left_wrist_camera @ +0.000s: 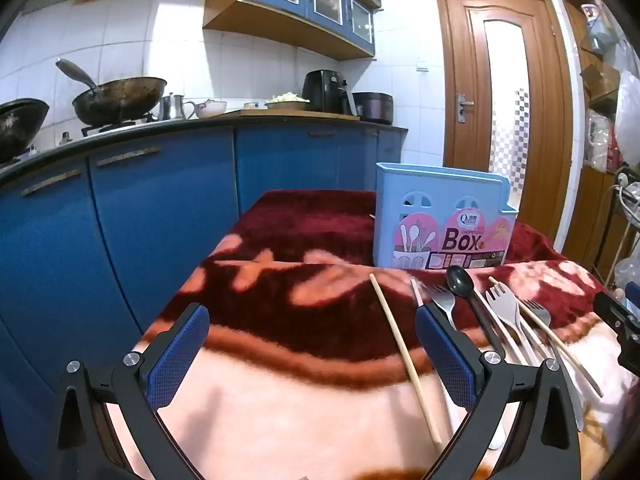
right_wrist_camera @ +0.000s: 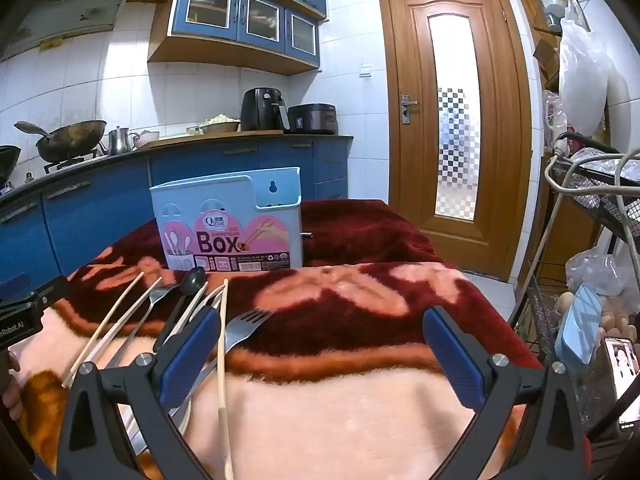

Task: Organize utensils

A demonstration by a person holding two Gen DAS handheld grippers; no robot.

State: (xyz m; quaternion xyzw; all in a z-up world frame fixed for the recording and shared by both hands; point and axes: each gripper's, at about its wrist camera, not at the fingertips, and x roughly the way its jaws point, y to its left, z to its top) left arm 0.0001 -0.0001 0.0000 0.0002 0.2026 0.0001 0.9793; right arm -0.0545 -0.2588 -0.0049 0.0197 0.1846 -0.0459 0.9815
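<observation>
Utensils (left_wrist_camera: 496, 320): forks, chopsticks, a dark spoon, laid before the holder.
Holder (right_wrist_camera: 228, 220): pale blue; "Box" is read.
Left gripper (left_wrist_camera: 312, 344), right gripper (right_wrist_camera: 324, 344): fingers held apart.

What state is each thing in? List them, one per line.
left gripper: open, holding nothing.
right gripper: open, holding nothing.
utensil box: upright on the blanket; contents not visible.
black spoon: lying flat, bowl toward the box.
metal fork: lying flat, not yet in the box.
chopstick: lying loose on the blanket, between the left fingers.
door: shut.
wok: on the stove, ladle in it.
</observation>
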